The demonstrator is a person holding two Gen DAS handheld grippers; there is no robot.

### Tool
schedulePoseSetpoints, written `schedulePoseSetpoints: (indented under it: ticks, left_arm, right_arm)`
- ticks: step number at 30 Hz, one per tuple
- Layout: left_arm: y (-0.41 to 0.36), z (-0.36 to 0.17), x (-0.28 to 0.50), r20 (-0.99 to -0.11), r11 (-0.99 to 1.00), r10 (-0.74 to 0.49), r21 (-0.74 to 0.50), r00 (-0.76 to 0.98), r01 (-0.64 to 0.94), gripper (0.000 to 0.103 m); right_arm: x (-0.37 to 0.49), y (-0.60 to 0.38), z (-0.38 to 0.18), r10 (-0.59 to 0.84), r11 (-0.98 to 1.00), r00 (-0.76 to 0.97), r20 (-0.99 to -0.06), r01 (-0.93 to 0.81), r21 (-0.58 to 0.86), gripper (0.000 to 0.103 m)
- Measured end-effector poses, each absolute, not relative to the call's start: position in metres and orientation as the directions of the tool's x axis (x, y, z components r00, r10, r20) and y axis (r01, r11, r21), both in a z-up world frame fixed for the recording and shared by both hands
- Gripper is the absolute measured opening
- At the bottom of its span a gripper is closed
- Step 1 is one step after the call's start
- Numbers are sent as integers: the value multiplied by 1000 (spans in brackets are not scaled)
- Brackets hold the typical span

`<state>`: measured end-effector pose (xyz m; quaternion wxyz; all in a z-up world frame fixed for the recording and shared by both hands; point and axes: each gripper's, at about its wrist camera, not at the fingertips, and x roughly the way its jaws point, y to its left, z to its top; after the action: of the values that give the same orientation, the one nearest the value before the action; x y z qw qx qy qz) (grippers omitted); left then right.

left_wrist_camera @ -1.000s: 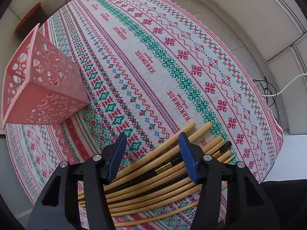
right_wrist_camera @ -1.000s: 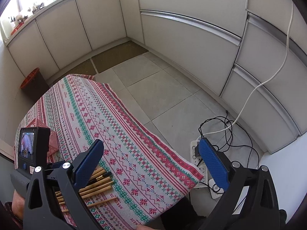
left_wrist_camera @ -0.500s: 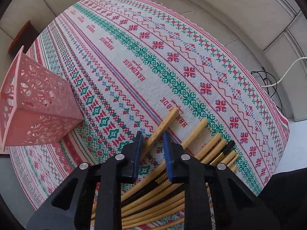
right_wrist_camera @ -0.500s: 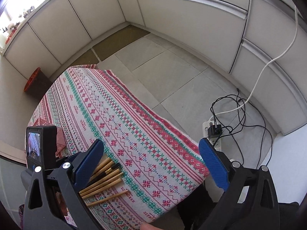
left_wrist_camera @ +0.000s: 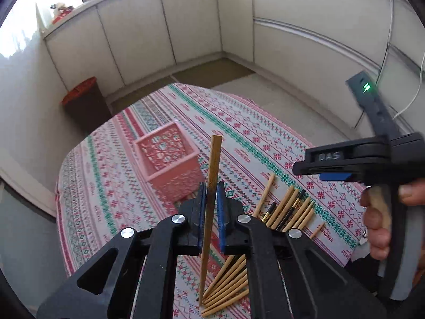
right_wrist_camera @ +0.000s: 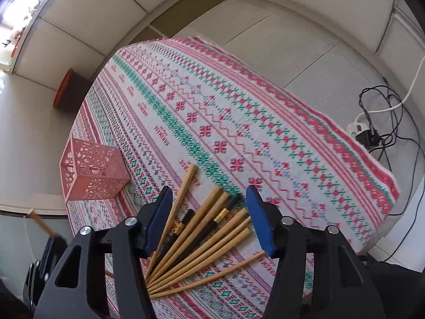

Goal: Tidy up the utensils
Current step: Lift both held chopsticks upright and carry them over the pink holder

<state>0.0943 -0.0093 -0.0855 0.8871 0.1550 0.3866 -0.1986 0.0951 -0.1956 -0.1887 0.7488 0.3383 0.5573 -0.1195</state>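
Pink basket (left_wrist_camera: 170, 164): I am seeing it left of centre in the left wrist view, standing upright on the patterned tablecloth (left_wrist_camera: 239, 133), open top up, apart from the chopsticks.
Left gripper (left_wrist_camera: 211, 207): I am clamping it on one wooden chopstick (left_wrist_camera: 214, 164), blue pads pressed on its shaft below the middle; the square thick end is sticking up above the jaws, the thin end hanging down over the cloth.
Chopstick pile (right_wrist_camera: 202, 234): it is lying fanned on the cloth in the lower centre of the right wrist view, thin tips bunched toward me, thick ends spreading away; mostly light wood, with a couple of black ones among them.
Right gripper (right_wrist_camera: 209, 220): I am holding it over the pile, jaws partly apart after just closing in, several sticks between the pads, none pinched yet.
Right hand (left_wrist_camera: 382, 220): it is wrapping the handle at the right edge of the left wrist view.
Handling: I am judging the sticks light, stiff, smooth and apt to roll or pivot in a narrow grip.
Hold point: I am judging the thicker squared half best, one stick at a time, since the bunched tips would drag neighbours along.
Basket risk: I am judging it light, so a stick dropped at a slant could tip it.
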Motion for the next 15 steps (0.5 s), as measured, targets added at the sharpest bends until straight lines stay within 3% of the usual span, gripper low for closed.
schedulePoseSetpoints:
  ticks: [5, 11, 15]
  left_arm:
    - [24, -45, 75, -668, 910, -247, 88, 702, 405, 6]
    - [56, -28, 68, -634, 928, -238, 75, 736, 364, 6]
    - [71, -27, 68, -626, 943, -212, 70, 750, 324, 6]
  right_arm:
    - [120, -169, -203, 111, 799, 277, -954, 546, 252, 52]
    - [142, -156, -233, 58, 814, 162, -985, 564, 140, 48]
    - [157, -145, -233, 7, 824, 185, -983, 556, 111, 32]
